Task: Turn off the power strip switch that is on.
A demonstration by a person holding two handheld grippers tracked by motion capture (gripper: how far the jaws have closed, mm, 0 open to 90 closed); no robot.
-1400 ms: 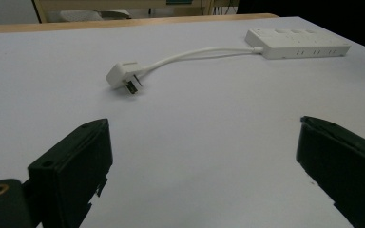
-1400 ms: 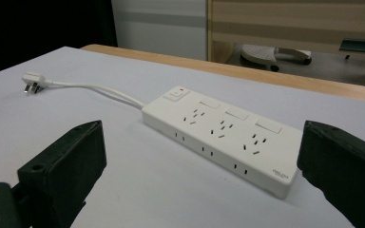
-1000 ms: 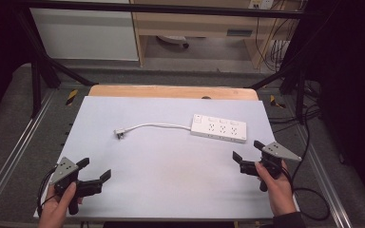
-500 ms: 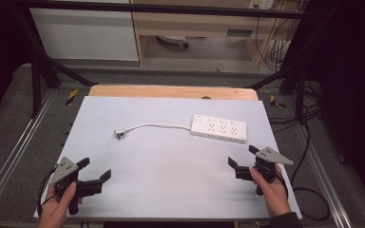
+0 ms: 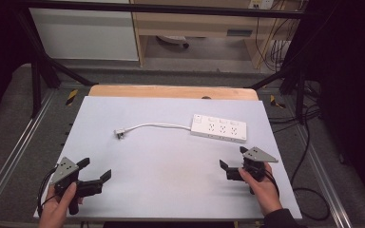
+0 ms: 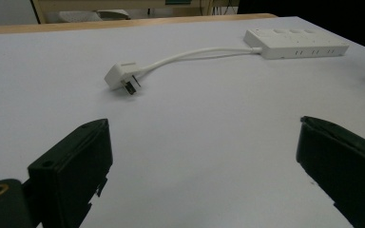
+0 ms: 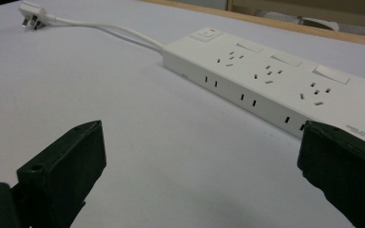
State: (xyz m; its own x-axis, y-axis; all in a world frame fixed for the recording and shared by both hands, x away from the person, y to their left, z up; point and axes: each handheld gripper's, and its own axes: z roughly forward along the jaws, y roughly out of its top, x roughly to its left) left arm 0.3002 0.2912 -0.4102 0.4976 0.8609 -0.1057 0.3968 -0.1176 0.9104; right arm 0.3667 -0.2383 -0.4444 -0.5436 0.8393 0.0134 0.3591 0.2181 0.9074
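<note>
White power strip [image 5: 219, 128] flat on pale tabletop [image 5: 171, 156], toward far right part of it, sockets up. Short white cable [image 5: 159, 126] off strip's left end, curving to plug [image 5: 120, 134] lying on its side, well left of strip & apart from everything else.

Left gripper [image 5: 94, 173] well to near-left of strip, at tabletop's near left corner, held in left hand [image 5: 59, 204]. Jaws spread wide, nothing btwn them. In left gripper view, plug [image 6: 122, 78] ahead & strip [image 6: 297, 43] farther off to upper right.

Right gripper [image 5: 233, 164] just on near side of strip's right end, not touching it, held in right hand [image 5: 261, 187]. Jaws wide apart too, empty. In right gripper view, strip [image 7: 271, 78] close ahead, three sockets & switch w/ red mark visible.
</note>
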